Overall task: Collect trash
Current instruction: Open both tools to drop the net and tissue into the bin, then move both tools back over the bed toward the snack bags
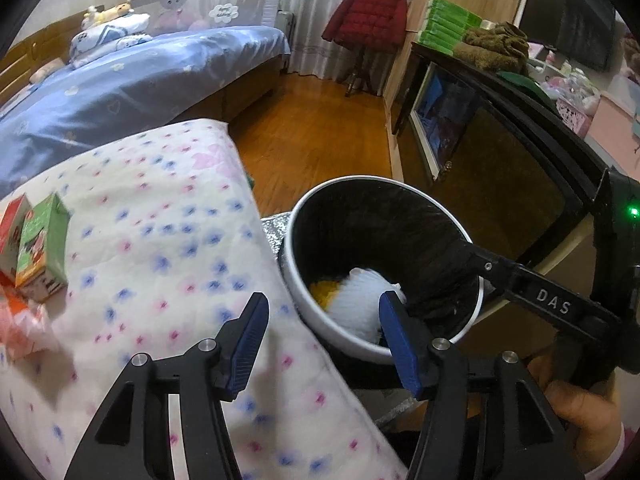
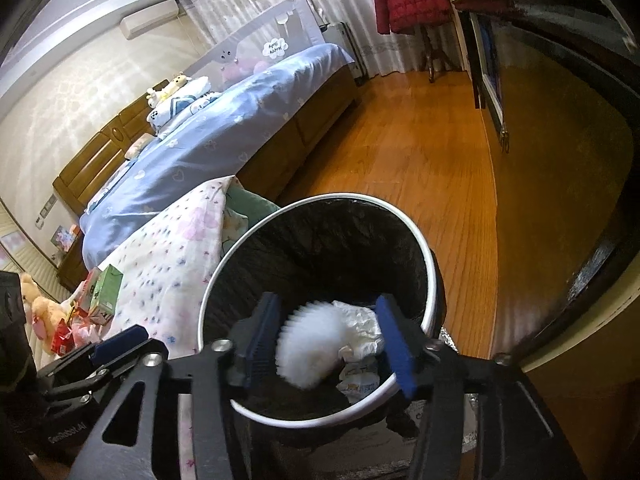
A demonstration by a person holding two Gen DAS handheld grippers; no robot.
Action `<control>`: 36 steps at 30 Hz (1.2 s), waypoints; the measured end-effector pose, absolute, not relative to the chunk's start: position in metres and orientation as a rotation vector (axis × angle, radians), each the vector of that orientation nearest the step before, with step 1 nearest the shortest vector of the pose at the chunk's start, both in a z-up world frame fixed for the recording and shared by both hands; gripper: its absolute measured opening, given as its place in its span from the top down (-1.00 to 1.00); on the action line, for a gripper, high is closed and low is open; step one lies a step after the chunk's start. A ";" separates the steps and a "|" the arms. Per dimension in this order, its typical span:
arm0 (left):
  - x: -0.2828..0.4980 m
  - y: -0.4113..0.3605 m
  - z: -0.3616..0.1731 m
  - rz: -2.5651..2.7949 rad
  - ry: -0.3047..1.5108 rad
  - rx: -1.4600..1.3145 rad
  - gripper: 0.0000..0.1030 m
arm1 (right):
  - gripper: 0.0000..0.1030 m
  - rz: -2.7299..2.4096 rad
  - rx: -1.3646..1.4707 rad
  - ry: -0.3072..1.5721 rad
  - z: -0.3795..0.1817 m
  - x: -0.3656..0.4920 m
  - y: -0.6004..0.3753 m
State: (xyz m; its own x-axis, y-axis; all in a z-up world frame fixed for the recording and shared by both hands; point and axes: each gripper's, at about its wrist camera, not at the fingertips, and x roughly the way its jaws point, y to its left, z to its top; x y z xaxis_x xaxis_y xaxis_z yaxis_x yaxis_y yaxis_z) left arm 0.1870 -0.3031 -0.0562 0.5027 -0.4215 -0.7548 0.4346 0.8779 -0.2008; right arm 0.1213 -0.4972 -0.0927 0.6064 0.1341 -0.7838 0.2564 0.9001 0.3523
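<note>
The right tongs (image 2: 326,340) stand wide over the mouth of the lined bin (image 2: 430,280), and the white foam net (image 2: 310,344), blurred, sits free between the blue pads with crumpled paper (image 2: 364,320) beside it toward 3 o'clock. To do this drop well, I judge the tongs should stay spread and lift straight up, clear of the black liner. The left tongs (image 1: 322,344) are wide and empty; cartons (image 1: 38,240) wait at 9 o'clock on the floral quilt (image 1: 172,216).
</note>
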 end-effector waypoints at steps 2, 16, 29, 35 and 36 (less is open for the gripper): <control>0.183 -0.294 -0.055 -0.508 0.905 0.001 -0.11 | -0.32 -0.065 0.457 0.922 -0.090 0.120 -0.493; 0.129 -0.209 -0.047 -0.363 0.859 -0.082 -0.14 | -0.62 0.094 0.433 0.900 -0.076 0.118 -0.427; 0.100 -0.117 -0.039 -0.203 0.838 -0.163 -0.17 | -0.74 0.272 0.413 0.915 -0.076 0.120 -0.356; 0.093 -0.080 -0.040 -0.142 0.837 -0.213 -0.18 | -0.82 0.388 0.366 0.922 -0.074 0.122 -0.314; 0.092 -0.074 -0.039 -0.131 0.834 -0.219 -0.19 | -0.82 0.401 0.354 0.922 -0.074 0.124 -0.307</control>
